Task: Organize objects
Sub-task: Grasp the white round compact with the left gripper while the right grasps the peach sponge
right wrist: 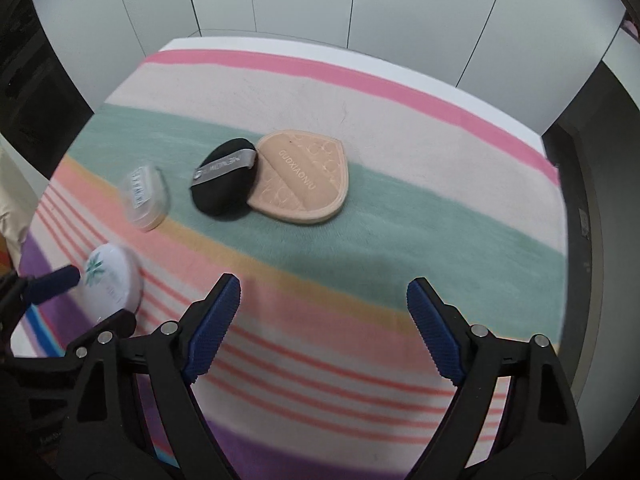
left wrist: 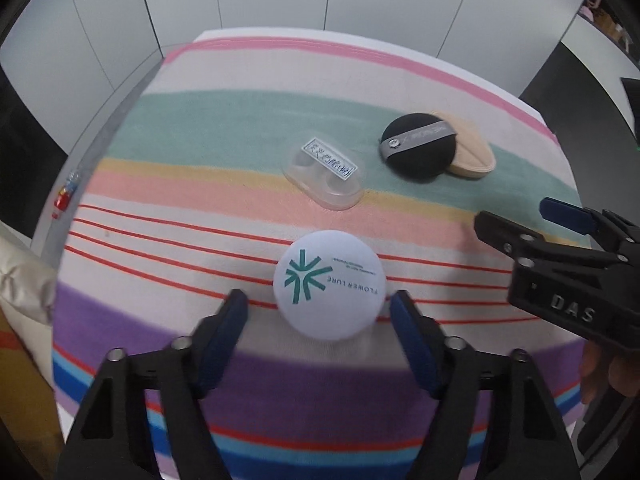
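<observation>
The white round compact (left wrist: 330, 282) lies just ahead between the left gripper's (left wrist: 320, 308) wide-open, empty jaws. The right gripper (right wrist: 324, 300), also spread and empty, hovers farther away.

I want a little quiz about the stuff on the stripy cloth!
1. True or false: the black puff lies partly on the beige puff.
2. What sits between the open left gripper's fingers: A clear case, B white compact, C nothing?
3. Fill in: the right gripper is open and holds ____.

Key: 1 true. 2 B. 3 nothing.
</observation>
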The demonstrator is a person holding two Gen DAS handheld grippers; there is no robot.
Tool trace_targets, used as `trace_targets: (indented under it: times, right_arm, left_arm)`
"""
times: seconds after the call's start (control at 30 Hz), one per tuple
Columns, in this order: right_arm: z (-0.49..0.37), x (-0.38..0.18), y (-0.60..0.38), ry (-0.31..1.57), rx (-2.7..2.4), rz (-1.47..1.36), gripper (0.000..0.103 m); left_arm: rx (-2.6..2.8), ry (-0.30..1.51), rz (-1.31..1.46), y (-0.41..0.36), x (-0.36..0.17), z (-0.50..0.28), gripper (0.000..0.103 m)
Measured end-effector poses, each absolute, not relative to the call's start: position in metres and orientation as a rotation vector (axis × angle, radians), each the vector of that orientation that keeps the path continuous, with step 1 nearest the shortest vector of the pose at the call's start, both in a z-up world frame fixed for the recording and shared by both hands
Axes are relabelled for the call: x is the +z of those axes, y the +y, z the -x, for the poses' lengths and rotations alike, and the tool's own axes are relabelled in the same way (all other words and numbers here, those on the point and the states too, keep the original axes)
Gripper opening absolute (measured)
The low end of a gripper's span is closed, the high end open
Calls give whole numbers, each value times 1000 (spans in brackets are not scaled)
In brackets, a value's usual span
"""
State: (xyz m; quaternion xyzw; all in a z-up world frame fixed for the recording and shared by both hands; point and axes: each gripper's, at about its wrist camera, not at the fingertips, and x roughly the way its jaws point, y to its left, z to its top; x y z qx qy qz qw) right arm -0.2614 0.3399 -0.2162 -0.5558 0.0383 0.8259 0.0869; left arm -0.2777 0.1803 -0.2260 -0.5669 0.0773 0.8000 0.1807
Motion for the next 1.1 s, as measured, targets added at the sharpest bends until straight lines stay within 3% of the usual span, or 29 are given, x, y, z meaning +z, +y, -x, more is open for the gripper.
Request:
trace_targets:
  times: [0.1, 0.3, 0.4, 0.53, 1.1]
  right_arm:
    - [273, -226, 341, 123, 2480, 1646, 86]
    - [300, -228, 344, 135, 2535, 1569, 82]
    - [310, -227, 342, 113, 2570, 1550, 64]
    - [308, -224, 334, 84, 2582, 1569, 55]
    - [201, -169, 326, 120, 2504, 1596, 55]
  left_arm:
    - [2272, 224, 1565, 187, -224, 282, 59]
    - [2266, 183, 1562, 191, -222, 301, 59]
    - [2260, 170, 1575, 190, -223, 305, 59]
    - [2269, 167, 1587, 188, -222, 305, 59]
    - [2299, 210, 1570, 165, -163, 252, 59]
